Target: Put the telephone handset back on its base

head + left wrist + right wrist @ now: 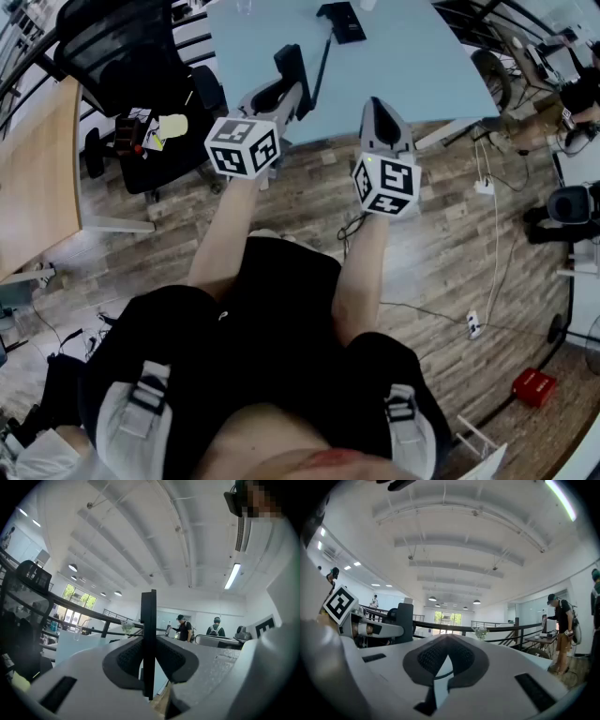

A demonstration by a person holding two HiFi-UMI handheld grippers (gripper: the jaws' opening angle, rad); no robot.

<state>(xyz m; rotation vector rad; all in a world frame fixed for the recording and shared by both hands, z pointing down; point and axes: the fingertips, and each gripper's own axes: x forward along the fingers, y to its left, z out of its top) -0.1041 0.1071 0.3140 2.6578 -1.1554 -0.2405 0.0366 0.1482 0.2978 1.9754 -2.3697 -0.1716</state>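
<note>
My left gripper (284, 86) is shut on the black telephone handset (290, 64) and holds it up over the near edge of the pale blue table (412, 66). In the left gripper view the handset (149, 613) stands edge-on as a thin black slab, with both pads pressed against it. A black cord (323, 58) runs from the handset towards the black telephone base (342, 21), which sits further back on the table. My right gripper (377, 108) hovers to the right of the handset, shut, with nothing between its fingertips (447, 641).
A black office chair (141, 66) stands at the left beside a wooden desk (37, 169). Cables and a power strip (473, 323) lie on the wooden floor, along with a red box (534, 386). Two people (185, 629) stand in the distance.
</note>
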